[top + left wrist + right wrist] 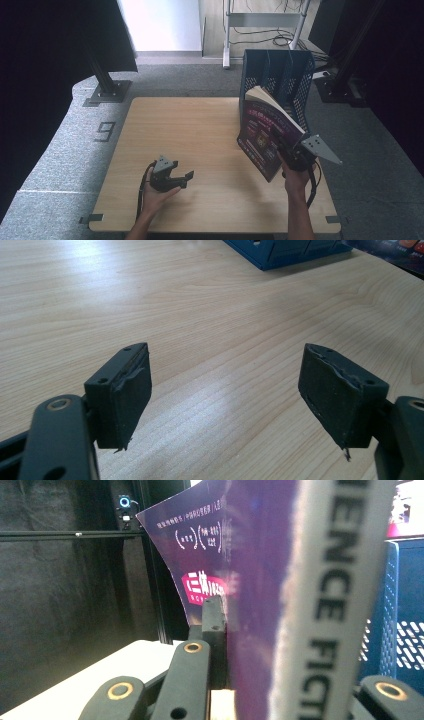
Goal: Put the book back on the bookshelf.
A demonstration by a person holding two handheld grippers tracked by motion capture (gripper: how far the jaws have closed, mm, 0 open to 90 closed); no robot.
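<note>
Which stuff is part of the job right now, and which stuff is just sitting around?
Part of the job:
- the purple book, clamped in the right tool
- the blue file rack just behind it

Just there:
- the left tool, open with nothing in it, resting low over the wooden table
- the metal stand on the floor beyond

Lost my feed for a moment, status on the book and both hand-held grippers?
Right hand-held gripper shut on book, tilted, lifted beside blue rack. Left hand-held gripper open over table, holding nothing. Nothing between book and rack.
</note>
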